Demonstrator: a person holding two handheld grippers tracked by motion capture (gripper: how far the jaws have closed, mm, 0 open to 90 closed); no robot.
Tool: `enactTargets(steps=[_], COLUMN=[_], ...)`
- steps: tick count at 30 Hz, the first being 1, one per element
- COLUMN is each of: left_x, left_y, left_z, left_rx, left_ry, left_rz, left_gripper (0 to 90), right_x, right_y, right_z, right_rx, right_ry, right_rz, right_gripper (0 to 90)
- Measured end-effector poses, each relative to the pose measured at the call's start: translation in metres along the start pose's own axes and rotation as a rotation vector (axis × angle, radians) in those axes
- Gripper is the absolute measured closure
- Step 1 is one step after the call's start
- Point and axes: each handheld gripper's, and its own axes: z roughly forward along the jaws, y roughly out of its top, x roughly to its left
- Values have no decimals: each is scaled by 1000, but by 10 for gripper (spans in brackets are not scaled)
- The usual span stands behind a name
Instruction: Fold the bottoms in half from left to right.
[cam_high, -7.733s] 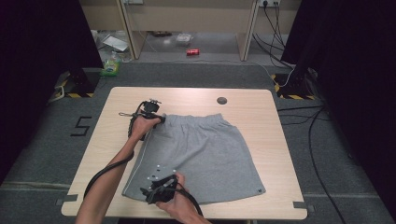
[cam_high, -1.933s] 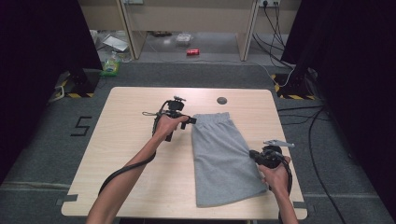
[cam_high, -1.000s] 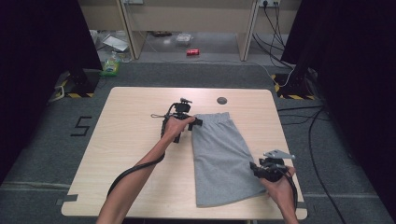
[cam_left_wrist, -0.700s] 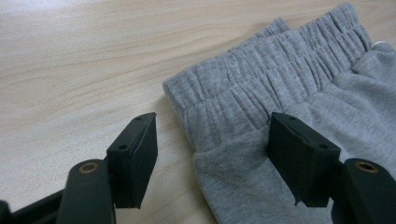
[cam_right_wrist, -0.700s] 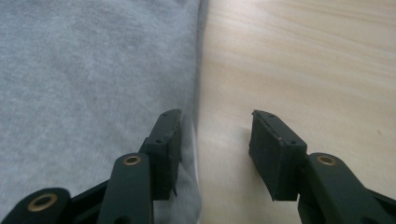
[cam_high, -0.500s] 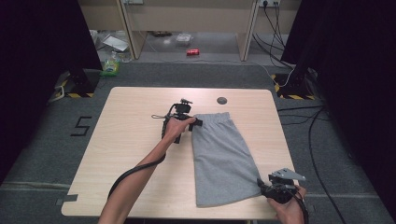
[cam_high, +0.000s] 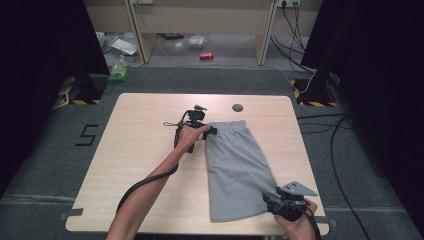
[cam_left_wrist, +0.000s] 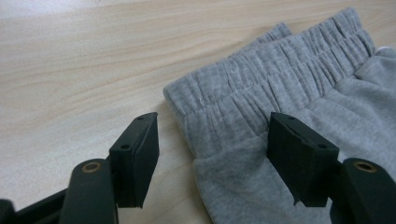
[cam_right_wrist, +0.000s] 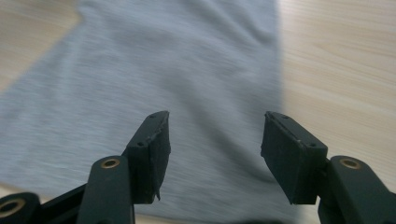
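Lying lengthwise away from the person, the folded grey shorts were flanked by both open, empty hand-held grippers. The left hand-held gripper was held at the waistband corner. The right hand-held gripper, its jaws just opened, was held at the near hem.

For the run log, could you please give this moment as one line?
shorts: folded in half, flat on table | left gripper: open, over waistband corner | right gripper: jaws just opening, over hem end, nothing held
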Motion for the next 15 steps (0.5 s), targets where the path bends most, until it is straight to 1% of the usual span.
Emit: enactTargets(steps=[1, 2, 3, 4, 5, 6, 7, 8, 9, 11, 12, 13, 14, 15], left_x=[-1, -1, -3, -3, -5, -5, -6, -6, -7, -8, -8, -9, -11, -12], left_y=[1, 1, 1, 1, 1, 1, 1, 0, 0, 0, 0, 0, -1, 0], left_z=[1, 1, 5, 5, 8, 8, 10, 13, 14, 15, 15, 15, 16, 16], left_rx=[0, 0, 9, 9, 14, 14, 15, 16, 13, 10, 10, 7, 0, -2], left_ry=[8, 8, 34, 34, 47, 47, 47, 46, 43, 39, 39, 46, 59, 65], left_rz=[1, 1, 23, 23, 35, 35, 36, 33, 35, 46, 46, 61, 90, 104], left_gripper=[340, 340, 338, 338, 342, 352, 352, 385, 403, 463, 486, 486, 536, 557], right_x=[4, 4, 11, 11, 17, 17, 19, 26, 28, 38, 38, 42, 53, 58], right_y=[1, 1, 1, 1, 3, 3, 3, 5, 5, 6, 6, 6, 7, 7], right_z=[3, 3, 9, 9, 13, 13, 14, 17, 17, 20, 20, 20, 23, 25], right_rx=[-2, -2, 5, 5, 2, 2, -2, -8, -11, -17, -17, -15, -15, -16], right_ry=[20, 20, 48, 48, 68, 68, 78, 95, 100, 123, 123, 128, 153, 165], right_rz=[-17, -17, -26, -26, -32, -32, -35, -31, -33, -47, -47, -59, -72, -78], right_gripper=[419, 419, 419, 419, 419, 419, 419, 418, 419, 418, 418, 418, 418, 418])
